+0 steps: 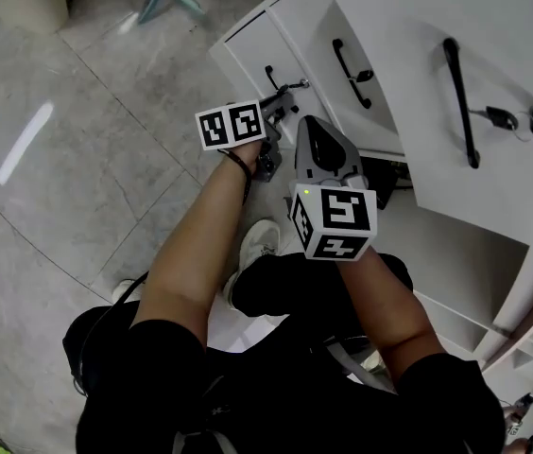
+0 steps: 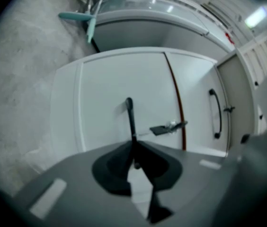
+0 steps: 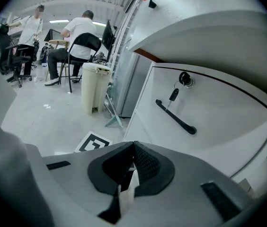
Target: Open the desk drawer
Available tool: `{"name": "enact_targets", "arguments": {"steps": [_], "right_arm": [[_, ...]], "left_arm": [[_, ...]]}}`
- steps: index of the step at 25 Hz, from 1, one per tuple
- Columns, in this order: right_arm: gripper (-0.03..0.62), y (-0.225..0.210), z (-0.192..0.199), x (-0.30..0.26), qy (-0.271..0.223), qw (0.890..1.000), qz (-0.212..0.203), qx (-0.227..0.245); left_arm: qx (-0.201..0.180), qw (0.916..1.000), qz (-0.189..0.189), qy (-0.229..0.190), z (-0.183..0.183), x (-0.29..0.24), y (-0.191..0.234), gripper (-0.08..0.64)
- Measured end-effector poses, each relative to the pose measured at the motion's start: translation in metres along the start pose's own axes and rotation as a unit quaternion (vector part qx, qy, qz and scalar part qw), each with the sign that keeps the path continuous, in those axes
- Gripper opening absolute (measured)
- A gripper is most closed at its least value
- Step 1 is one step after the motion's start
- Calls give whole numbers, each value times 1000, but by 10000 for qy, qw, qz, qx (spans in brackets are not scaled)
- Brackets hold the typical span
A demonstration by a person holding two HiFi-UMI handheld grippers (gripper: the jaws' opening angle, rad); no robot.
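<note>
A white drawer cabinet (image 1: 304, 26) stands in front of me, each drawer front carrying a black bar handle. My left gripper (image 1: 283, 101) is at the lowest drawer's handle (image 1: 270, 77). In the left gripper view that handle (image 2: 130, 115) runs straight into the jaws of the left gripper (image 2: 133, 149), which are shut on it. A key (image 2: 167, 128) hangs beside it. My right gripper (image 1: 307, 124) hovers just right of the left one. Its jaws (image 3: 133, 146) are shut with nothing between them, pointing towards an upper drawer's handle (image 3: 176, 117).
Two more handles (image 1: 352, 73) (image 1: 462, 102) show on the upper drawers, with keys (image 1: 504, 117) by the top one. My legs and a white shoe (image 1: 252, 250) are below on the tiled floor. A bin (image 3: 95, 87), chairs and seated people are further off.
</note>
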State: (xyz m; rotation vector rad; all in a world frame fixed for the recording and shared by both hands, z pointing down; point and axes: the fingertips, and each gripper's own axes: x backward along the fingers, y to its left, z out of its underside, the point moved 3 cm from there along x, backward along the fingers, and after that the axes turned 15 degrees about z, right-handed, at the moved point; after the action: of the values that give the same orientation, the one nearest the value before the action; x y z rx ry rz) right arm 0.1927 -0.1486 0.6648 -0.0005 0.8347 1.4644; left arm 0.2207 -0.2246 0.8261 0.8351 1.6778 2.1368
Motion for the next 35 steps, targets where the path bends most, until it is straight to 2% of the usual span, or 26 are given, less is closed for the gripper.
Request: {"name": "enact_targets", "arguments": {"steps": [3,6,14,25,31,35], "right_arm": [[-2,1,4,1,-34,9999,11,124],[-2,0,2,1,-74,9999,-9,144],[-2,2,-7,-1,-240,9992,150,282],[-2,-9,-20,1,-98,9989,461,-61],[-2,-3,-29,5,-165,9989,423,-151],[-2,5,-36,7,-231,9990,333,-181]], "left_arm": [[322,9992,161,-194,0,2,2,20],[288,9995,129,-19,1,1,1,20],[321,9995,33,-8,0,9,-1,18],[537,9985,51,31,8,70,-18,18],[521,9983,-232,129,4,105,-28,18],[563,9979,-253,205,5,119,-31,20]]}}
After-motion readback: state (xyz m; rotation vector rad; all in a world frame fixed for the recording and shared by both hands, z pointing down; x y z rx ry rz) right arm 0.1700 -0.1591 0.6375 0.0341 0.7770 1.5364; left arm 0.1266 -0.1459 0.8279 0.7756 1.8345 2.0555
